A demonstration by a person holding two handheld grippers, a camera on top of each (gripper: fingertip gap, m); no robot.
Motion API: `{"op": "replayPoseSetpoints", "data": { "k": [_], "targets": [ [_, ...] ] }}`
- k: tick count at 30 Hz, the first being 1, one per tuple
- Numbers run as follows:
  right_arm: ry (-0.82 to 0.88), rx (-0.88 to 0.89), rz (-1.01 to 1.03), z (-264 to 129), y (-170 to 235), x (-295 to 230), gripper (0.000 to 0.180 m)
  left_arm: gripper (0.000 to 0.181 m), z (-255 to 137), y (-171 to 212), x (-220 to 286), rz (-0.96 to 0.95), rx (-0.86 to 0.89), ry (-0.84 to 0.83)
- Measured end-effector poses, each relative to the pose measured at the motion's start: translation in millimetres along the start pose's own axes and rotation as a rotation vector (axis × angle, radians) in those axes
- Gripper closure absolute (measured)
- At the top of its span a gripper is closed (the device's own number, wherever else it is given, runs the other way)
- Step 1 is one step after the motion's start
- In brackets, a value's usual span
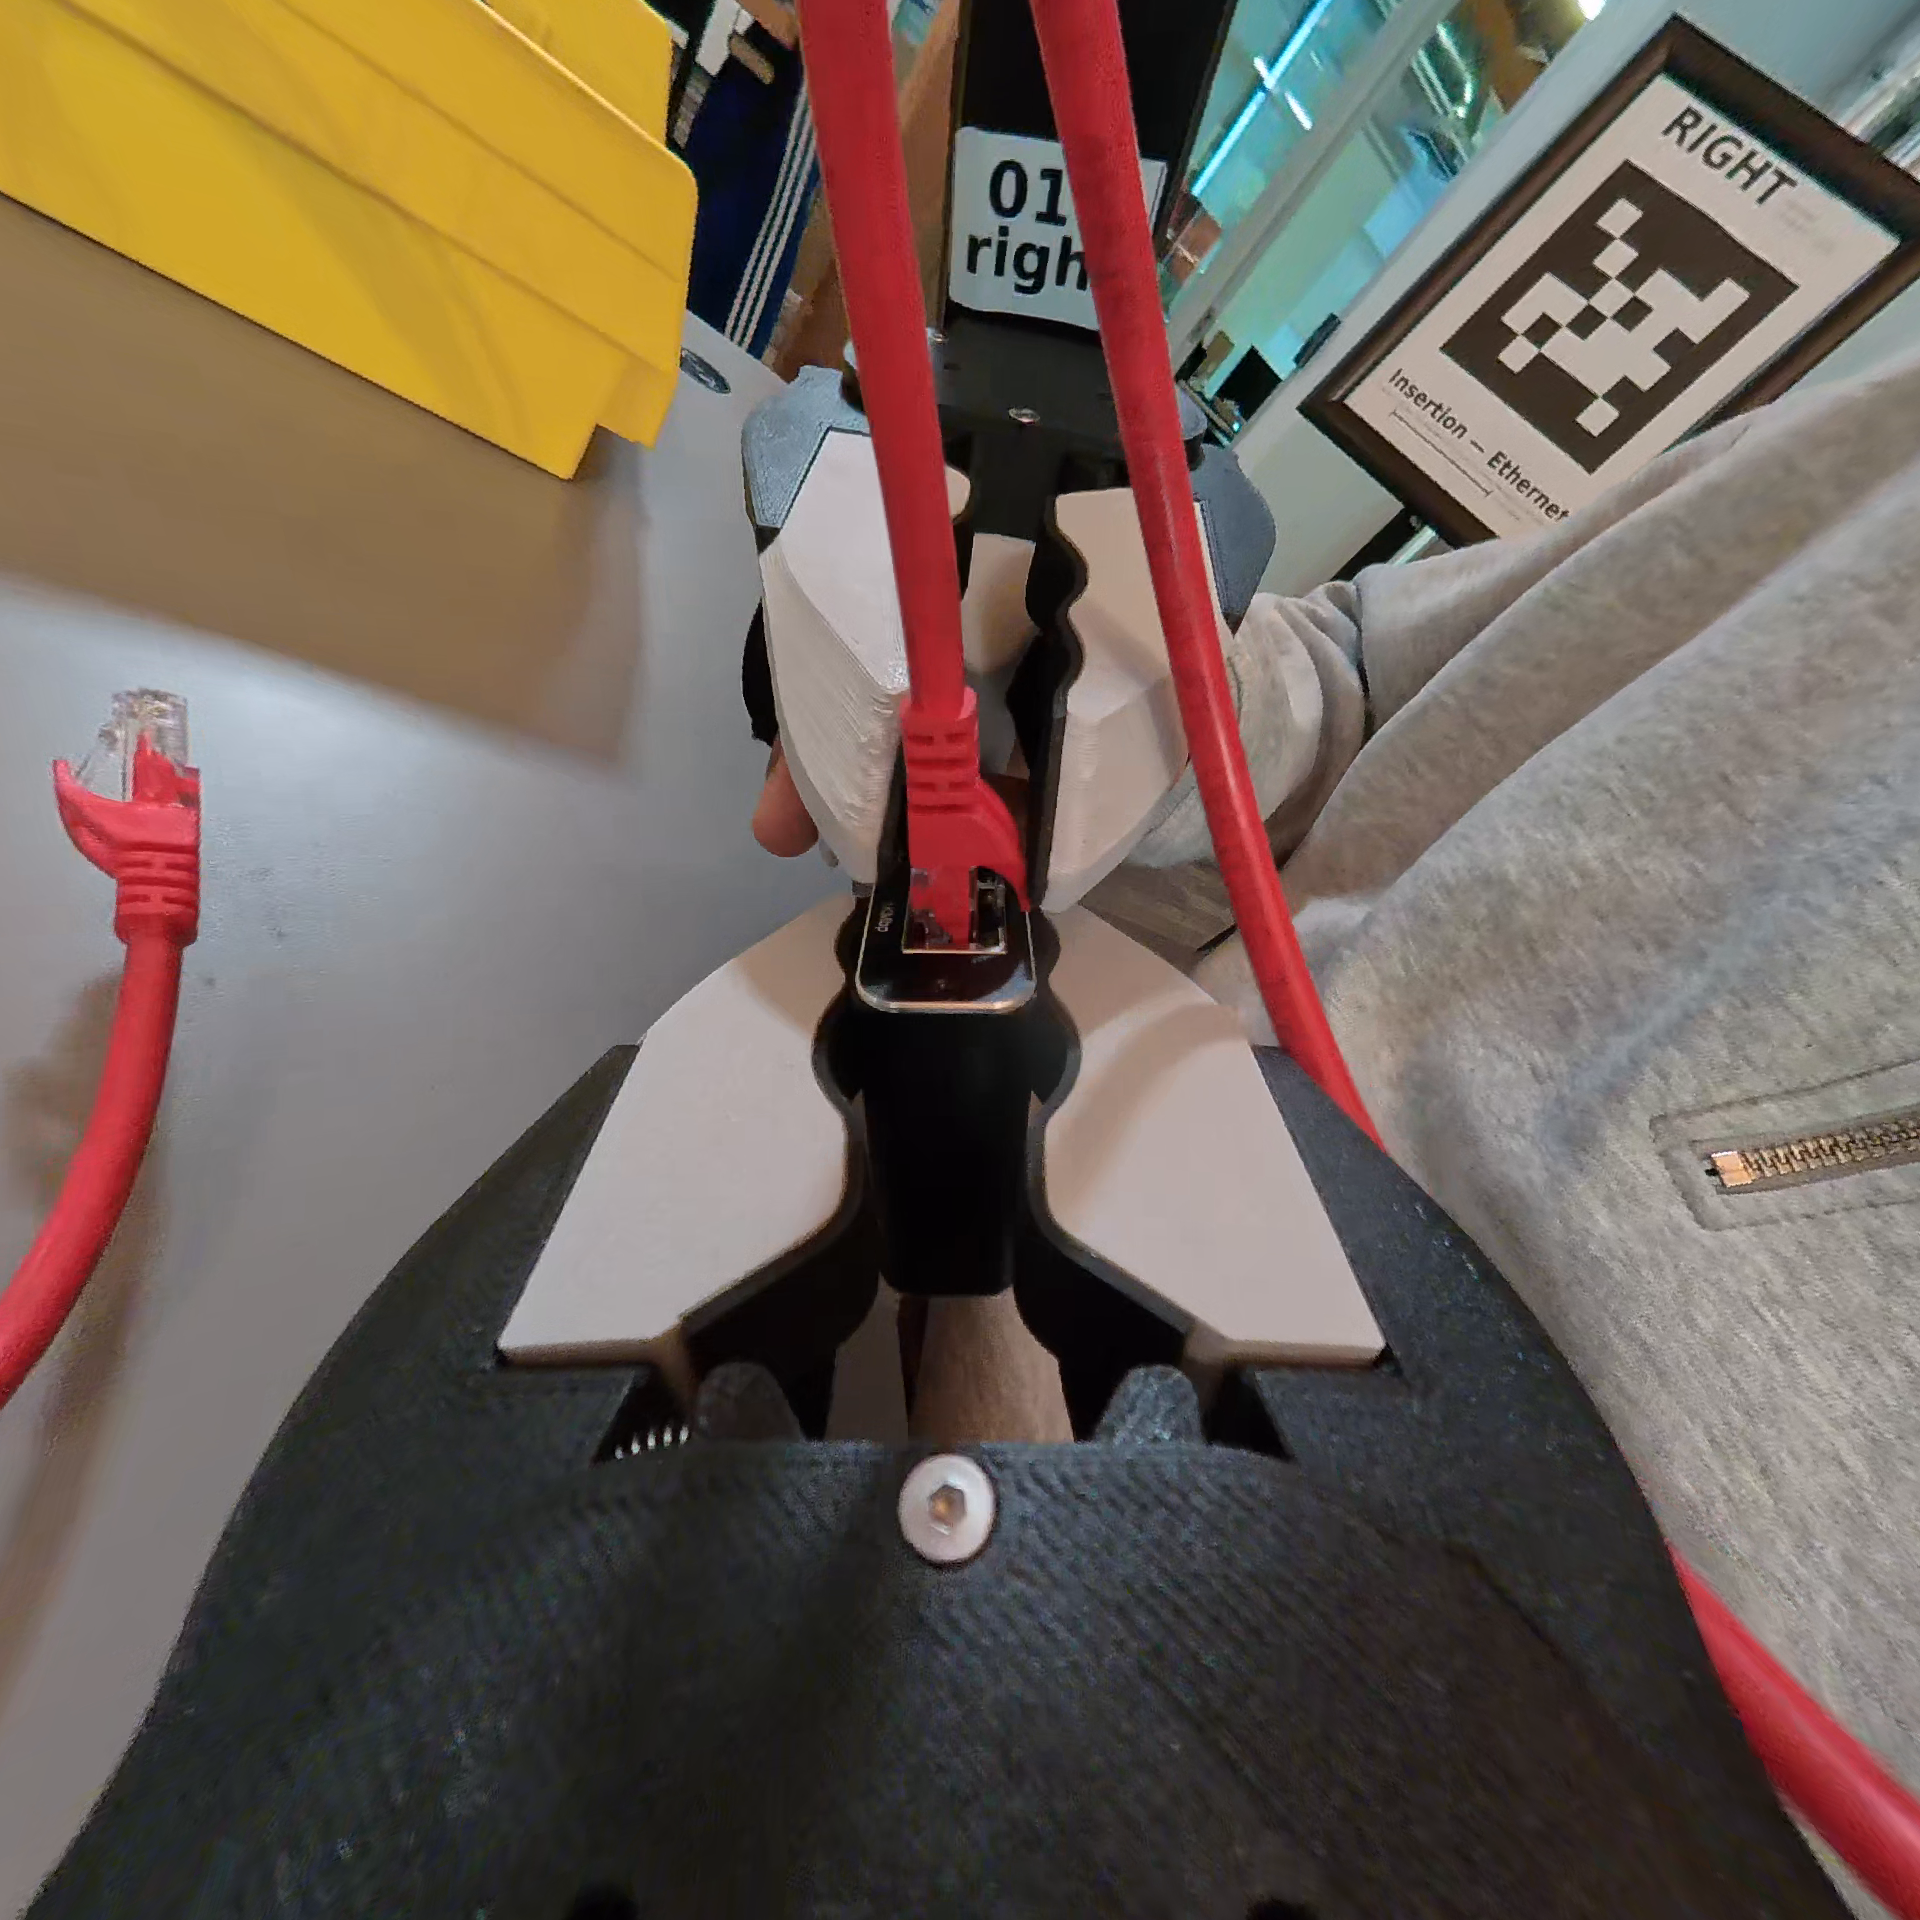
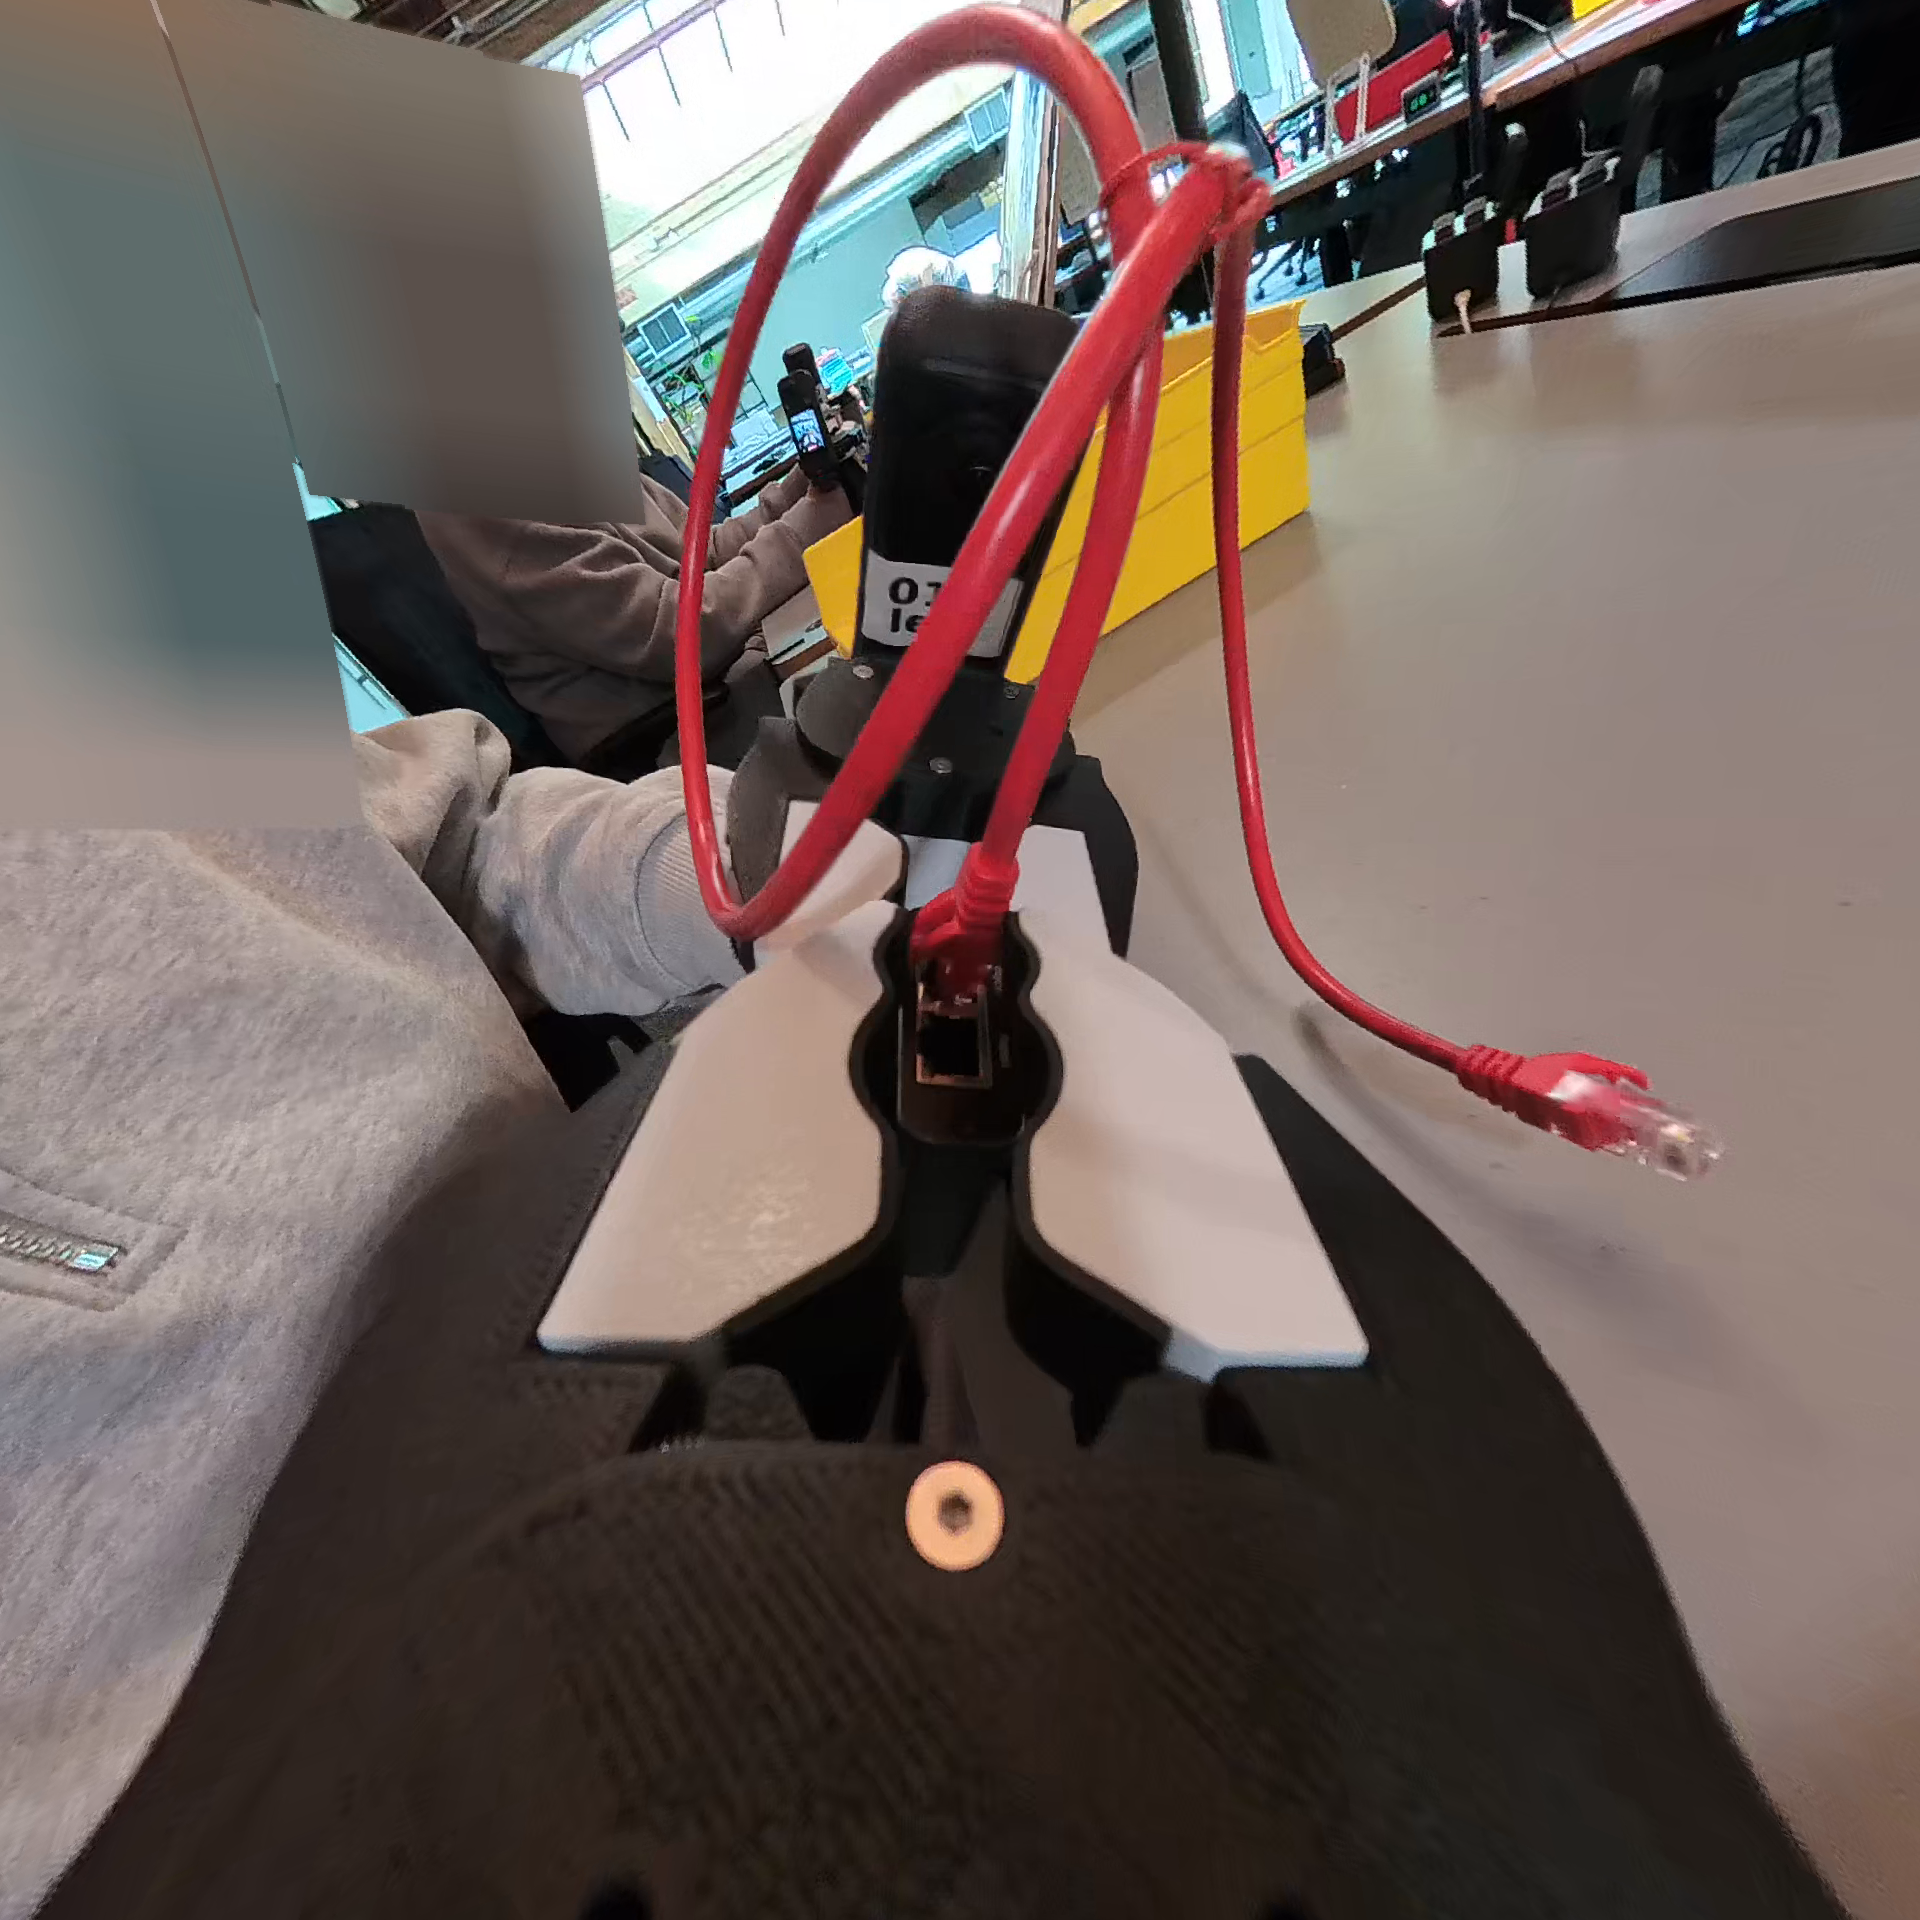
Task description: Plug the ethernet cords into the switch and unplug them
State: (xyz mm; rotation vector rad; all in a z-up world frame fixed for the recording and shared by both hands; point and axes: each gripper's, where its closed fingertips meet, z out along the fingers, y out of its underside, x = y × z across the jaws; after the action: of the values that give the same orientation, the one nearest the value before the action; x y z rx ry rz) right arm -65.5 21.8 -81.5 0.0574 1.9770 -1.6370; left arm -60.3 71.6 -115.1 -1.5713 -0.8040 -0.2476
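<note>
The small black switch [image 1: 935, 1143] is held up off the grey table [image 1: 416, 831], pinched between the white fingers of the left gripper [image 1: 948, 966] with its two ports facing away from the palm. A red ethernet cord [image 2: 727, 468] arches above it in a loop, and its plug [image 1: 951, 831] sits in one port, the neighbouring port [image 2: 951, 1055] bare. The right gripper [image 2: 956, 997] meets it from the opposite side, fingers drawn in narrowly around the plug and the switch's end (whether they actually press on either, I cannot tell). The cord's free end [image 2: 1579, 1112] dangles near the tabletop, well apart from the switch. A yellow bin [image 2: 1195, 468] stands behind, and a grey sleeve [image 1: 1558, 727] fills one side.
</note>
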Motion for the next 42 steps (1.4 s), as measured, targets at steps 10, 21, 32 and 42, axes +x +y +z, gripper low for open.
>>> {"op": "replayPoseSetpoints", "data": {
  "k": [10, 21, 32, 42],
  "targets": [
    [-0.05, -0.041, -0.097, 3.3, 4.2, -6.8, 0.164, 0.154, 3.4, 7.8, 4.8, 0.012, -0.062, 0.004],
    [-0.159, -0.078, -0.01, -2.3, 12.3, -12.7, 0.163, 0.153, 7.7, 16.0, 10.1, 0.017, -0.116, 0.032],
    [-0.148, 0.039, 0.073, -3.0, -2.1, -7.6, 0.165, 0.152, -1.4, -7.0, 11.7, -0.082, 0.062, 0.12],
    [-0.192, 0.108, 0.138, -4.9, -6.8, -8.7, 0.164, 0.153, -2.3, -9.0, 18.3, -0.142, 0.053, 0.164]
  ]
}}
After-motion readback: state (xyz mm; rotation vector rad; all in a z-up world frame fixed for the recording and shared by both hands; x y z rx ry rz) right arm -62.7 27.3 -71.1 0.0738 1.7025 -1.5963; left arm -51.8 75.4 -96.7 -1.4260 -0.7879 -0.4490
